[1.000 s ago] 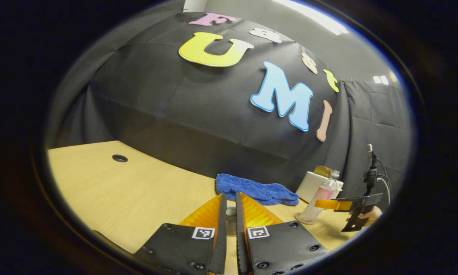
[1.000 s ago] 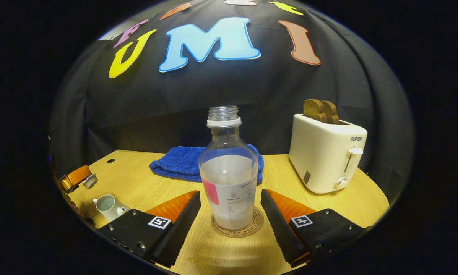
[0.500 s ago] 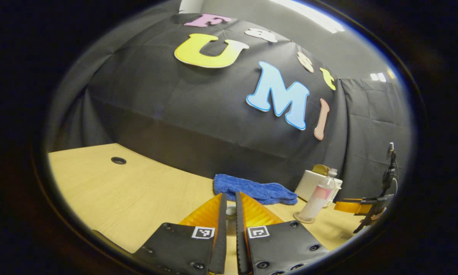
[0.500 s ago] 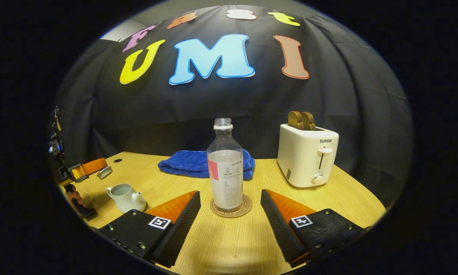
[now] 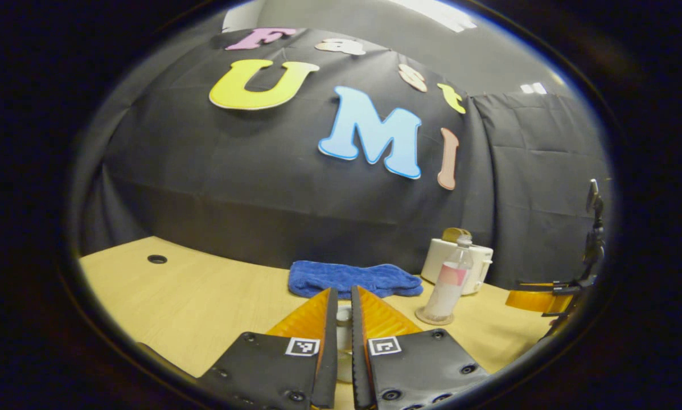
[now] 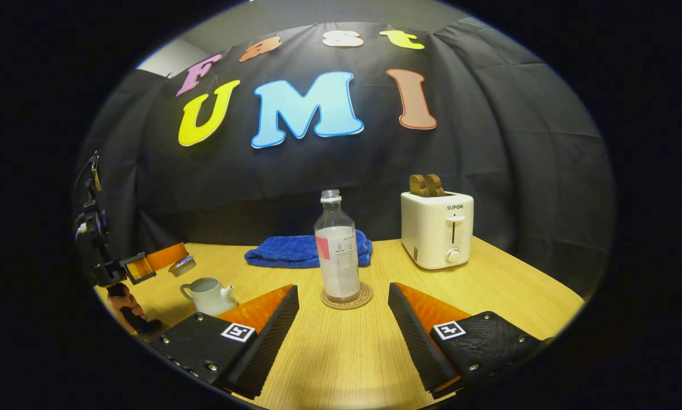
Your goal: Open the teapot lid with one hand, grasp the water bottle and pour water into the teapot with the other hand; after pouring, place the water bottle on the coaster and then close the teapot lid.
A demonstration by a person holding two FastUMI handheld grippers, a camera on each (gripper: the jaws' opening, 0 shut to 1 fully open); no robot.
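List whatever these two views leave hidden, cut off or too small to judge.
- Teapot lid, left gripper view: mostly hidden between the left gripper's fingers.
- Teapot, right gripper view: its spout side is covered by the right gripper's finger; water level too small to tell.
- Water bottle label: print too small.
- Hand holding the left gripper: cut off at the picture's edge.

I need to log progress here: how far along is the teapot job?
Done: the water bottle stands on the coaster, and the right gripper is open. In hand: the left gripper holds the lid. Left: closing the open teapot.
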